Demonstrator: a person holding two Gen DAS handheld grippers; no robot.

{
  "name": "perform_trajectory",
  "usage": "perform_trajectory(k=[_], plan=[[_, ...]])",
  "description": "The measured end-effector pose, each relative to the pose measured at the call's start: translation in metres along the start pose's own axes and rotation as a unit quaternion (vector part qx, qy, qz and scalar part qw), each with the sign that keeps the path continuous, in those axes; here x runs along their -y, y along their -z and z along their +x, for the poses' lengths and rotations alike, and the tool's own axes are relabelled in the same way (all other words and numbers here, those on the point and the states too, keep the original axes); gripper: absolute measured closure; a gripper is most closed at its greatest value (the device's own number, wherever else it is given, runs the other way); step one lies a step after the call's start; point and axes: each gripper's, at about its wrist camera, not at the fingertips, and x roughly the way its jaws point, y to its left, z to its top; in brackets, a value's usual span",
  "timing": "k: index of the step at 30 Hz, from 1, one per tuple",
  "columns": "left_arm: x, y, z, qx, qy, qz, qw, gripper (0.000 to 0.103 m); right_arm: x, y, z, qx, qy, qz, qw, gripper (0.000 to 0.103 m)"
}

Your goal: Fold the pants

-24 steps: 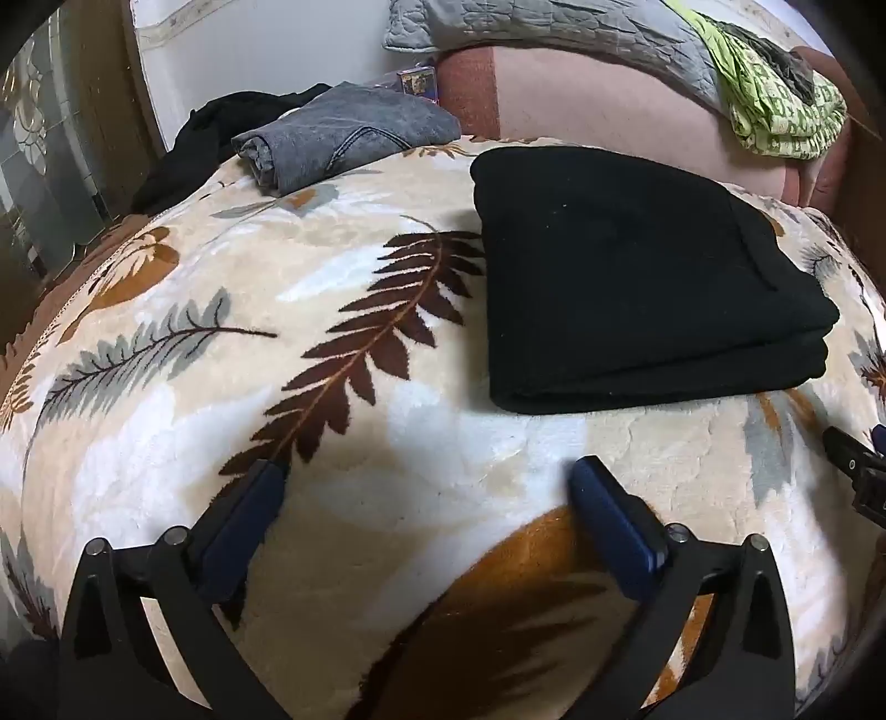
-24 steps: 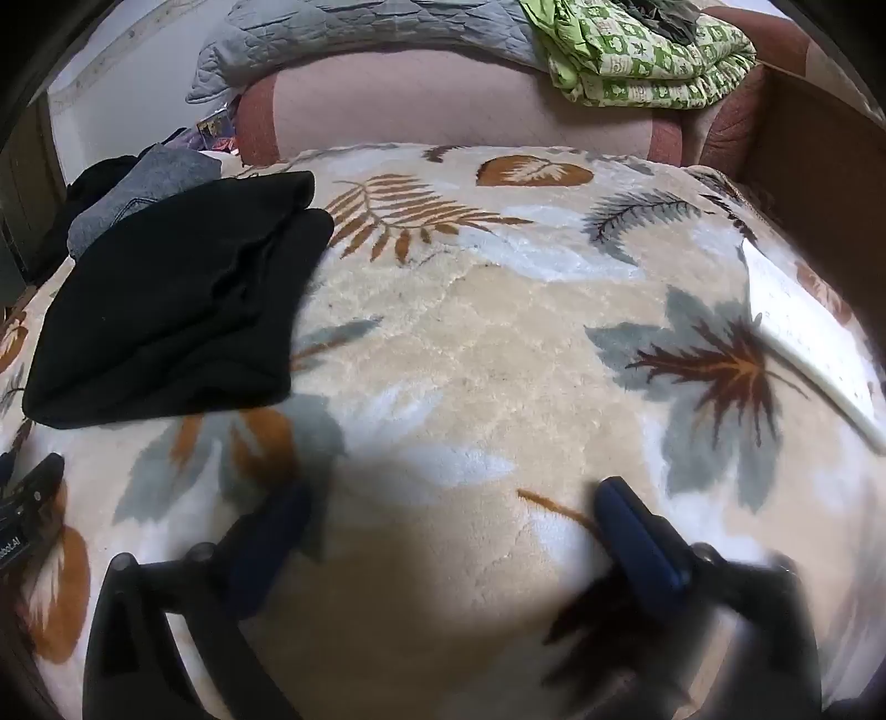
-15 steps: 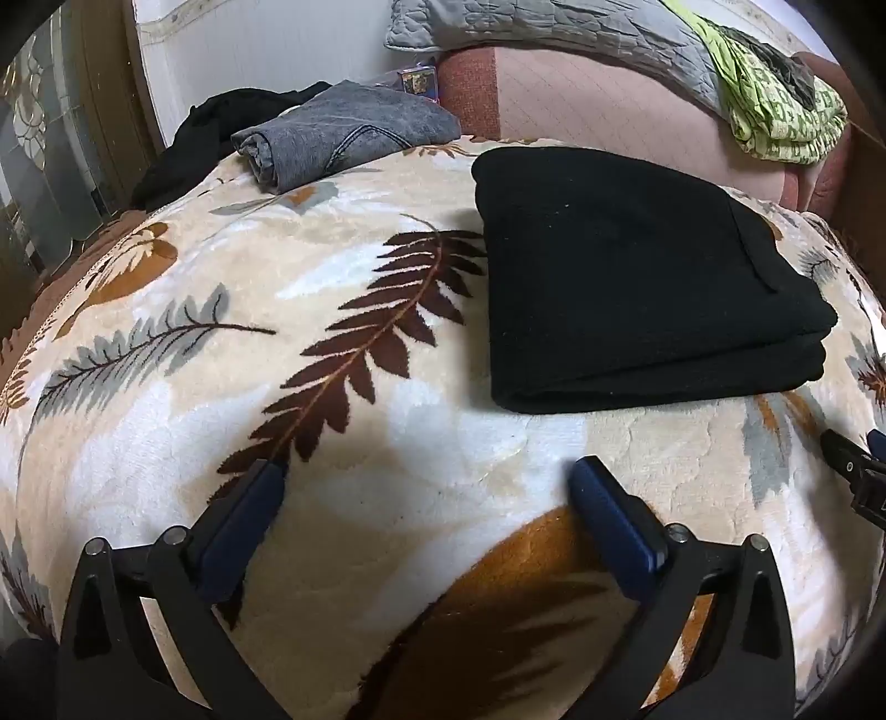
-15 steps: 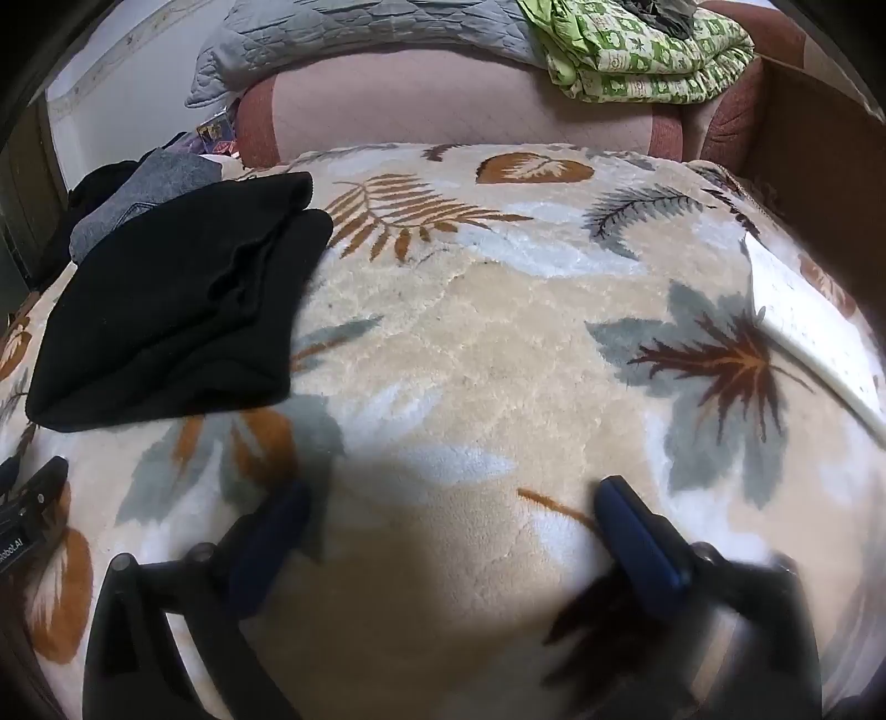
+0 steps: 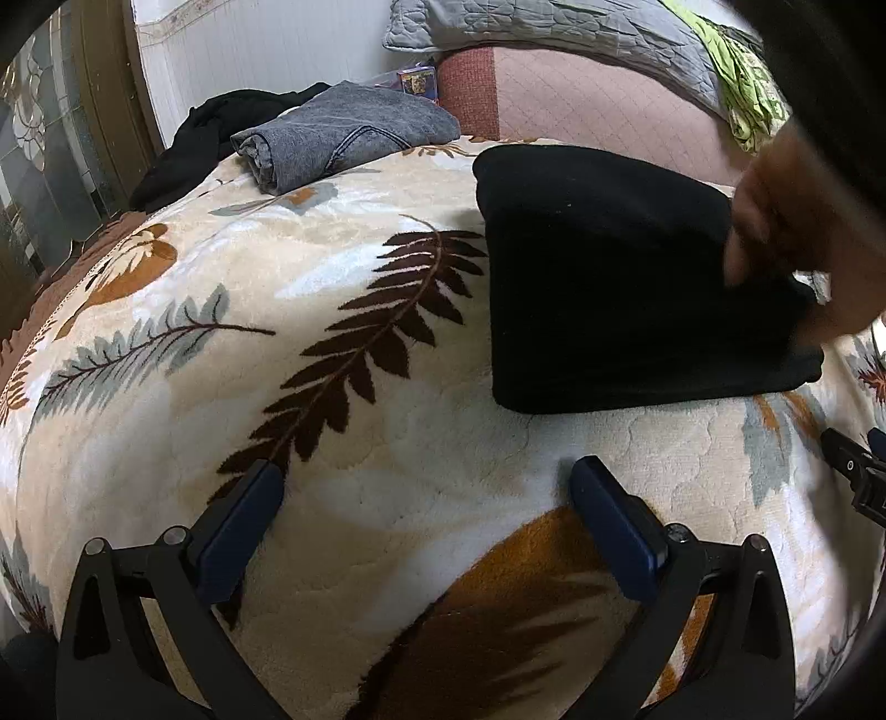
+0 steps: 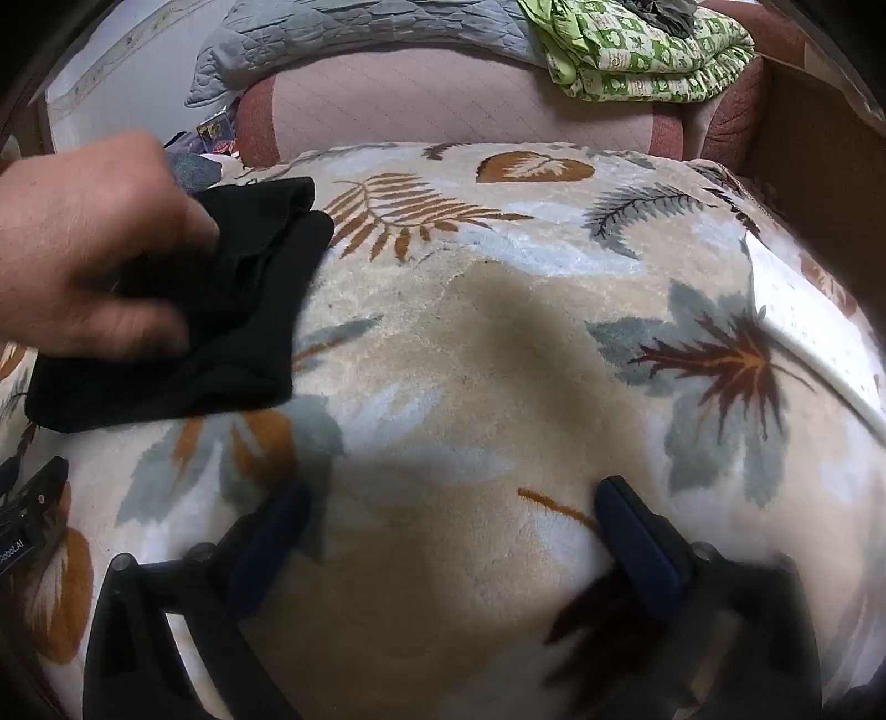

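**One bare hand on the folded black pants, both claws spread and empty**

One bare hand (image 6: 94, 249) presses on the folded black pants (image 5: 609, 288); its wrist runs off the picture edge, so which hand it is cannot be told. In the left wrist view the same hand is a blur at the right border, covering the far right corner of the pants. The layers of the fold merge into flat black there, though the right wrist view shows creases under the fingers.

Two claws are in view. The left claw (image 5: 426, 498) has its fingers spread wide apart with only blanket between them. The right claw (image 6: 448, 515) is likewise spread wide and holds nothing, its fingers smeared by blur. Each claw's frame also peeks into the other view's edge, mostly cut off.

One pair of black pants lies folded flat on the blanket (image 5: 360, 454), beyond both claws, toward the right of the left claw and toward the left of the right one. One folded gray garment (image 5: 343, 138) sits farther back, touching one crumpled black garment (image 5: 221, 133). One small colorful box (image 5: 418, 83) stands behind them, its print unreadable.

The blanket is plush cream with brown, orange and gray leaves. Behind it is a pink headboard (image 6: 454, 99) draped with a gray quilt (image 6: 354, 33) and a green patterned cloth (image 6: 637, 50). A white sheet (image 6: 814, 321) lies at the blanket's right edge.
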Motion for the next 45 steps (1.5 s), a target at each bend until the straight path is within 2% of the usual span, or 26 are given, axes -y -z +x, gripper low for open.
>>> perform_trajectory(k=[45], plan=[[0.0013,-0.0008,0.0003,-0.005,-0.001,0.003,1.0,0.0,0.0,-0.0015,0.0032,0.001,-0.001,0.002,1.0,0.001]])
